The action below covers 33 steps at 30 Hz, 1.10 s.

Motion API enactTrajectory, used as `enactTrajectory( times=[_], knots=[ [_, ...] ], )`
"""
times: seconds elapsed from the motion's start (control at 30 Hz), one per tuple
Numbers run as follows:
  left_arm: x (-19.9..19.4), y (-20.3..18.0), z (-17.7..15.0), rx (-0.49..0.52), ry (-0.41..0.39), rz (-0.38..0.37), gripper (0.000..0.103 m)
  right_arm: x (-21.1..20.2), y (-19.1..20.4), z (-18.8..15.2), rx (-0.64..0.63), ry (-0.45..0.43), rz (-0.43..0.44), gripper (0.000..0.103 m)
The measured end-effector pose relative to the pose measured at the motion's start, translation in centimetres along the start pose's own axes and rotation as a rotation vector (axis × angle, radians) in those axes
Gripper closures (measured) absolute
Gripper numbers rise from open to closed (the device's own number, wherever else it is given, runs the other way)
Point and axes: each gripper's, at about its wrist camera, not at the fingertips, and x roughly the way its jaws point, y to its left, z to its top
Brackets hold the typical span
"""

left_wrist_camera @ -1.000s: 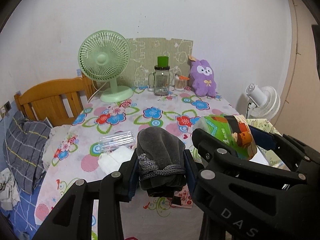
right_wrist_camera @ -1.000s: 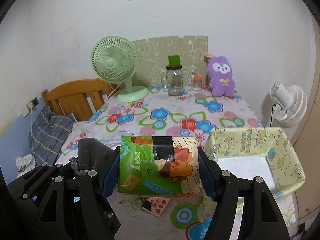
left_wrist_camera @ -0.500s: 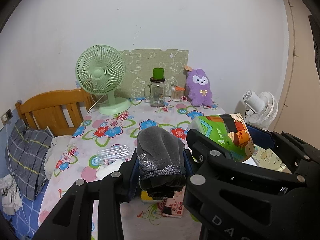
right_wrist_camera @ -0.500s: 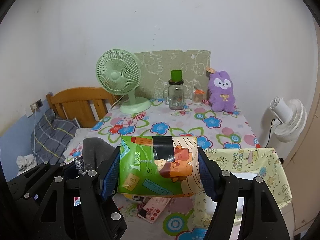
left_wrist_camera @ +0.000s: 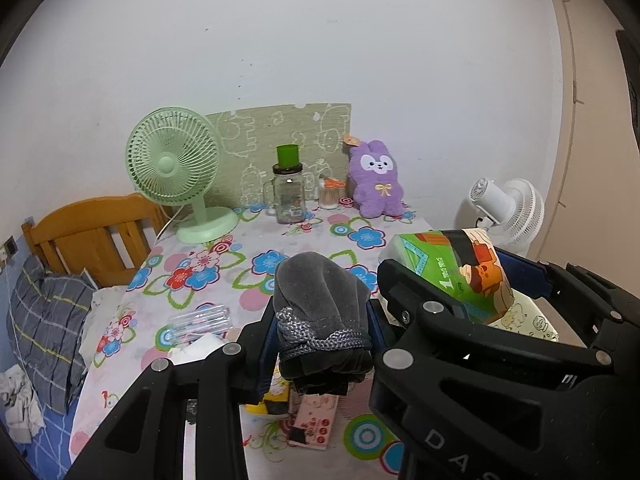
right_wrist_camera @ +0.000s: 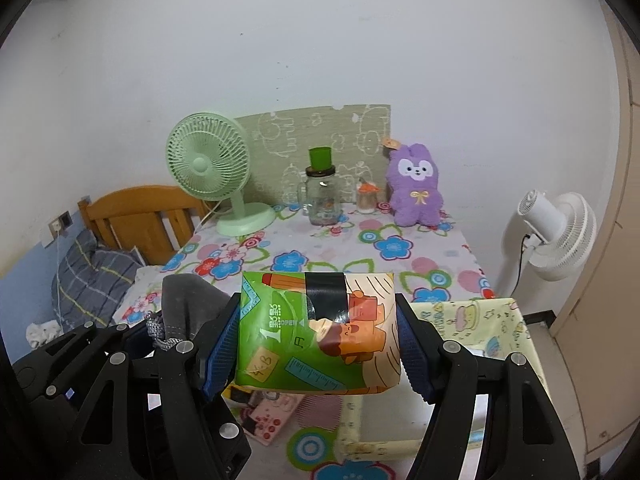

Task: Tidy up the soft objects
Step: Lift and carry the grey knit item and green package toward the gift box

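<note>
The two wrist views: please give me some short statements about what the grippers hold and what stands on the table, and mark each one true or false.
1. The left gripper is shut on a grey pouch. True.
2. The right gripper is open and holds nothing. False: it is clamped on a green tissue pack.
3. The purple plush rabbit lies inside the yellow fabric box. False: it stands at the far end of the table, by the wall.
4. A green cup sits on top of the glass jar. True.
5. The green fan stands on the table. True.
</note>
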Motion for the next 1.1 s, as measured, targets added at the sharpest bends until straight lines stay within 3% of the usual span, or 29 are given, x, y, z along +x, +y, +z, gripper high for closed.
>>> enactTrajectory(
  times=[1.1],
  knots=[
    [7.9, -9.2, 0.6, 0.103, 0.067, -0.129, 0.061, 3.5, -11.4, -1.3, 0.122, 0.046, -0.169, 0.03]
  ],
)
